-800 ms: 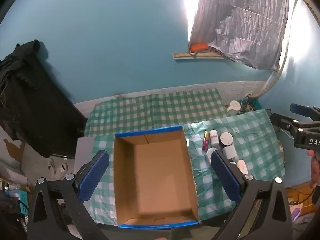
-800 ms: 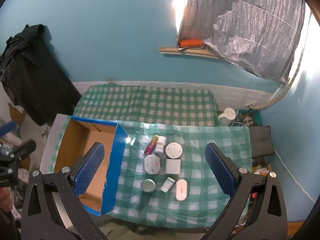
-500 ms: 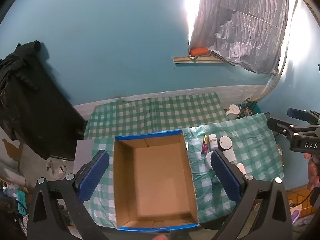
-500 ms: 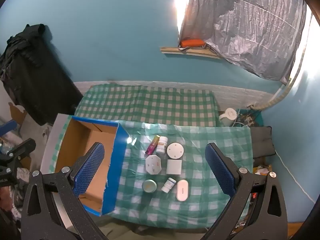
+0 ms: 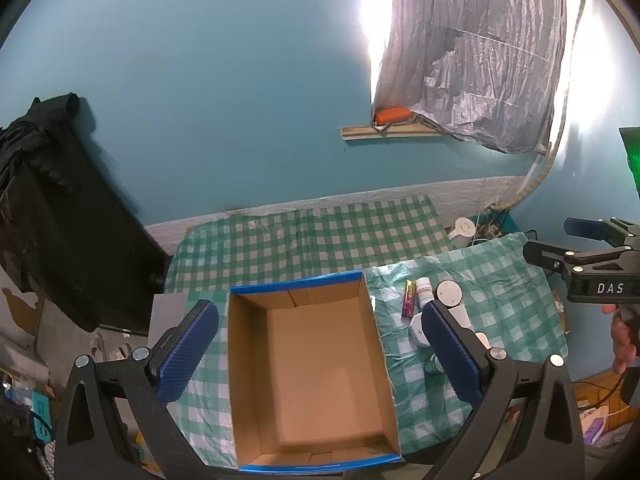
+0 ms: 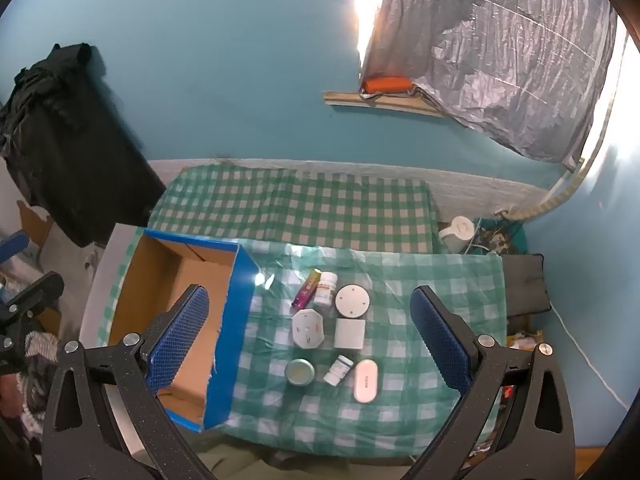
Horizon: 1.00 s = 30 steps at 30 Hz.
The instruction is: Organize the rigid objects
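Observation:
An empty cardboard box point(image 5: 312, 364) with blue edges sits on the green checked cloth point(image 6: 420, 280); the right wrist view shows the box point(image 6: 176, 304) at left. Right of it lie several small items: a purple tube point(image 6: 306, 293), a white pill bottle point(image 6: 326, 289), a round white disc point(image 6: 352, 301), an octagonal white case point(image 6: 307, 328), a white square box point(image 6: 349, 333), a green tin point(image 6: 299, 372), a small bottle point(image 6: 338, 369) and a white oval case point(image 6: 365, 381). My left gripper point(image 5: 316, 354) hangs open high over the box. My right gripper point(image 6: 308, 338) hangs open high over the items.
A second checked surface point(image 6: 292, 208) runs along the blue wall behind. A black cloth point(image 6: 68, 140) hangs at left. A white kettle point(image 6: 458, 234) and clutter sit at right. The right gripper's body point(image 5: 600, 276) and a hand point(image 5: 624, 340) show at the left view's right edge.
Both views have pulled back slightly: box and items look a little smaller and lower. Both grippers stay open and empty.

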{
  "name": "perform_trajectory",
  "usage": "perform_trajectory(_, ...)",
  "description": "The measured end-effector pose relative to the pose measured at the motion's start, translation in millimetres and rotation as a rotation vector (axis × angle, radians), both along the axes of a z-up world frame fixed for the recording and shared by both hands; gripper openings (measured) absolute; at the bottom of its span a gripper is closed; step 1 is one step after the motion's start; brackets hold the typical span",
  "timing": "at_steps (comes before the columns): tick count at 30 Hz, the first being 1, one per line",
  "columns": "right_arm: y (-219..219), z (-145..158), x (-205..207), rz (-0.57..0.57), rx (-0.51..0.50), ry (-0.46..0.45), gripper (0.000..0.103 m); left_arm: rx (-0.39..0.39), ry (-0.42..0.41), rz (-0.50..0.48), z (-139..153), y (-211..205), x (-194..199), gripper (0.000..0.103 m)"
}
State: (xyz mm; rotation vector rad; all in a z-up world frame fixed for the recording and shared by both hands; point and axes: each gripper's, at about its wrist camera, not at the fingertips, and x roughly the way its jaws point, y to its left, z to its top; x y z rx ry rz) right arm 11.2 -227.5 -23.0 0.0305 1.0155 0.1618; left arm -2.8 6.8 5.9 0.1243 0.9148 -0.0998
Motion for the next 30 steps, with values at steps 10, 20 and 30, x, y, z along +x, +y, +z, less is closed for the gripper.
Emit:
perform_trajectory(10, 3.3, -8.8, 2.5, -0.009, -0.013, -0.001, 0.100, 0.006, 0.012, -0.005, -3.2, -0.8, 2.5, 0.102)
perform_trajectory(20, 6.6, -5.1, 4.4, 0.021, -0.012, 0.002, 0.100, 0.000, 0.035, 0.008, -8.3, 0.8, 3.6, 0.102)
perform_trajectory(30, 7.4, -3.3, 4.6, 0.028, -0.011, 0.005, 0.100, 0.010, 0.040, 0.016, -9.1, 2.3, -0.2, 0.102)
